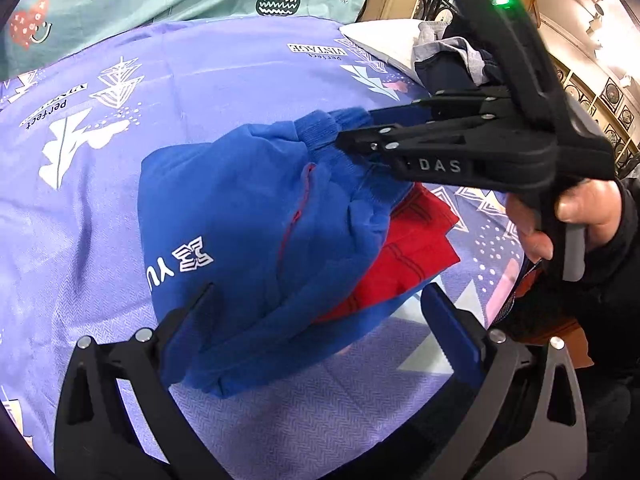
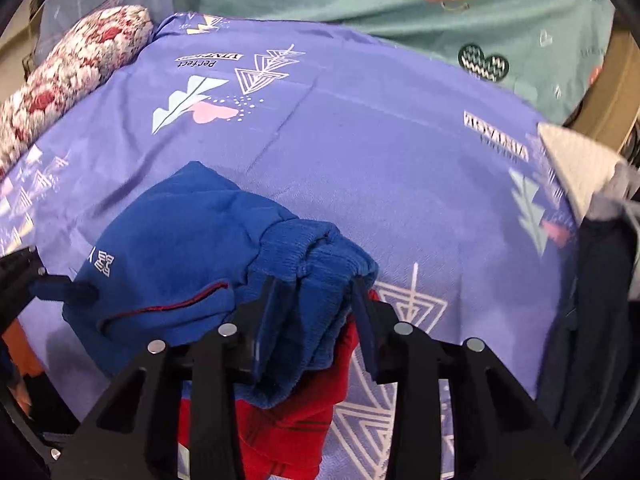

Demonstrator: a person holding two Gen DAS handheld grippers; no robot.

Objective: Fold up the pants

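My right gripper sits low in the centre of the right wrist view, its 2 fingers partly closed around the ribbed waistband of the blue pants. The fabric is bunched between the pads and both press on it. In the left wrist view that same gripper comes in from the right, tips pinching the waistband at upper centre, my hand on its grip at the right edge.

My left gripper stands wide apart at the bottom of its own view. The folded pants lie between its fingers; whether the left finger touches the cloth I cannot tell.

The pants lie mid-frame on the purple printed bedsheet, over a red garment that shows at their right.
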